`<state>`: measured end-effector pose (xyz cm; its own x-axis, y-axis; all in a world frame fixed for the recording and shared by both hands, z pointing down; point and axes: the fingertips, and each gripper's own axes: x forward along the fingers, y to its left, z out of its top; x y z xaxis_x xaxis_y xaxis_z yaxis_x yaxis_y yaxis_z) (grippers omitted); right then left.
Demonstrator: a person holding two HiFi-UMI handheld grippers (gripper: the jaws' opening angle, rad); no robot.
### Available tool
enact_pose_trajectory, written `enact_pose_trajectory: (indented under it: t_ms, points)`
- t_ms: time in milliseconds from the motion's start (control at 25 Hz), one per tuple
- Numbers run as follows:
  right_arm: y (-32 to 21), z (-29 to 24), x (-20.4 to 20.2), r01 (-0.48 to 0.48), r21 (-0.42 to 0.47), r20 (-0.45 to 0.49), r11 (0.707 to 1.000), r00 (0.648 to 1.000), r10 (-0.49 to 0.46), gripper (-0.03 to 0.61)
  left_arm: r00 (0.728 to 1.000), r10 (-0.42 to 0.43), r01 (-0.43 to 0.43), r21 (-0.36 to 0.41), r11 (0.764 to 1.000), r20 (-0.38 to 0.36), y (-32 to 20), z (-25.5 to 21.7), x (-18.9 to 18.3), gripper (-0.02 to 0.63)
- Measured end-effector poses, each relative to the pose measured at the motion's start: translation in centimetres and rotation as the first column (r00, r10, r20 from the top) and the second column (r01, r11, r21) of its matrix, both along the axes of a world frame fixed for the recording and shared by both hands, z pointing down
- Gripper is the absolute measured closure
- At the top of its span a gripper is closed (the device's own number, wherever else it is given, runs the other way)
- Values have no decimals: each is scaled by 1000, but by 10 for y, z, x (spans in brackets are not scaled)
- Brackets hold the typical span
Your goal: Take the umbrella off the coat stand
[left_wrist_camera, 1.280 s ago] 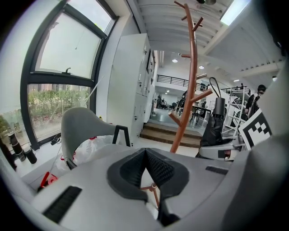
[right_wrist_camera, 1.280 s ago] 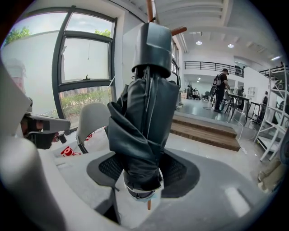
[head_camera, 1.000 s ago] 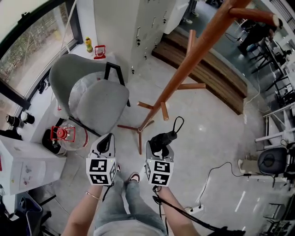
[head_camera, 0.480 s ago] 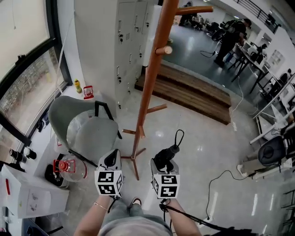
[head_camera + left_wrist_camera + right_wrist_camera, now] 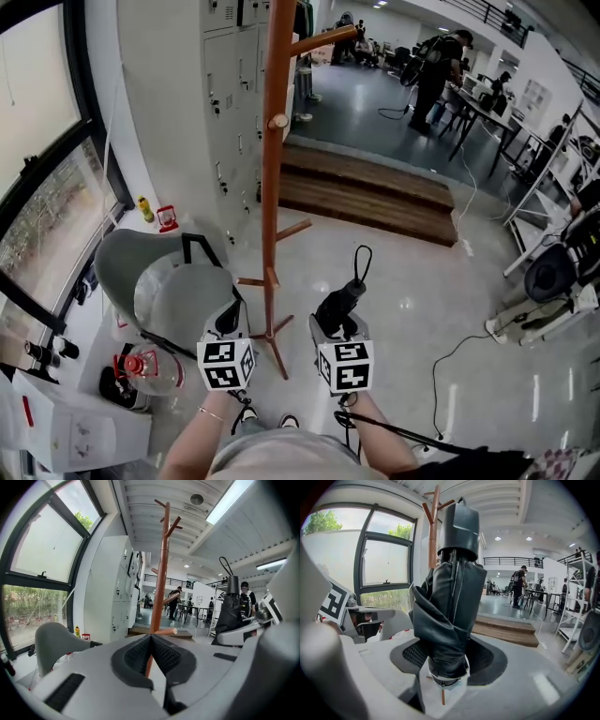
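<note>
We are clamping the right tool (image 5: 446, 665) on the lower body of the folded black fabric umbrella (image 5: 450, 602). Its dark ribbed pads are pressing the bunched cloth from both sides. We are holding the umbrella upright, handle end up, probably so that the canopy is not spilling open and the thin black cord loop (image 5: 361, 255) at its top is hanging free of any peg. The left tool (image 5: 151, 649) is riding beside it with its jaws together and nothing between them; we judge that it is only standing by, since one grip is enough for so light a load. The umbrella is hanging on nothing and standing apart from the tall reddish-brown wooden coat stand (image 5: 272, 150), which is rising just ahead of both tools from the glossy floor (image 5: 403, 281). The removal itself is therefore looking done. What is left, we think, is carrying the umbrella away without swinging it into the pole. Counting, we are seeing two tools, one clamped and one empty; one umbrella; one coat stand; and one grey shell chair (image 5: 155, 267) to the left of the stand's base.
</note>
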<state>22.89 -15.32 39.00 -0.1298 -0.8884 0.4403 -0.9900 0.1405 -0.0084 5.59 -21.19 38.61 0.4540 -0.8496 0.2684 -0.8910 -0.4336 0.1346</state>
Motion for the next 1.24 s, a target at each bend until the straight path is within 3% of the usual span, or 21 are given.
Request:
enact_pose_trajectory:
  t_ms: [240, 1240]
  points:
    - [2, 8, 0, 6, -22, 29, 1000, 1000, -5, 346, 1000, 11, -11, 9, 1000, 12, 0, -2, 5, 617]
    - [-8, 12, -18, 52, -44, -2, 998, 999, -52, 350, 1000, 16, -16, 21, 1000, 13, -11, -7, -2, 617]
